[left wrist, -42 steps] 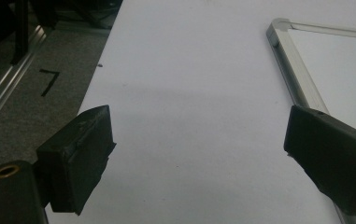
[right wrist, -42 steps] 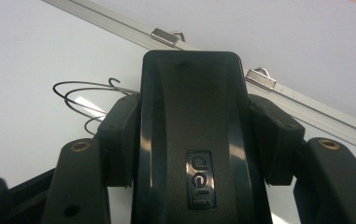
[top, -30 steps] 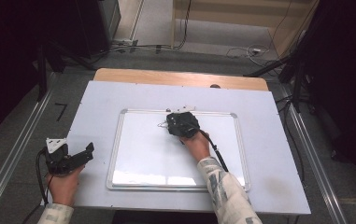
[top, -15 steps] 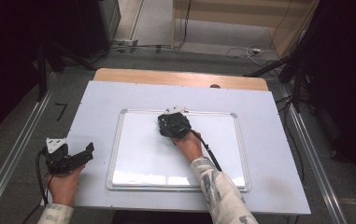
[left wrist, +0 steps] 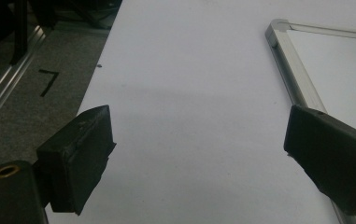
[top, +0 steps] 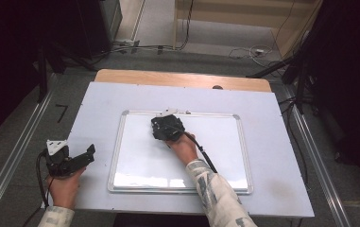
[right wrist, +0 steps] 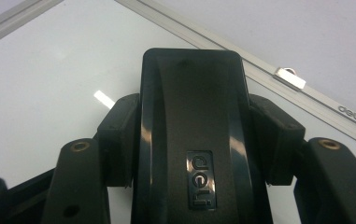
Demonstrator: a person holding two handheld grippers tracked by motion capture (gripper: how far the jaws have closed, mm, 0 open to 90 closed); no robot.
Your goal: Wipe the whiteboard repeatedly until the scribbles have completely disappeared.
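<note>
Firmly, right claw (right wrist: 194, 140) clamps black eraser (right wrist: 194, 116) on whiteboard (right wrist: 49, 79).

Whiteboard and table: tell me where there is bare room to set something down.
The whiteboard is bare right of the right gripper, which grips a black eraser, and along its near edge. The table is bare between board and right edge, and behind the board. The near left corner is crowded by the open left gripper.

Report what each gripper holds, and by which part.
The right gripper clamps a black eraser by its two long sides, over the whiteboard. The left gripper is open and holds nothing.
</note>
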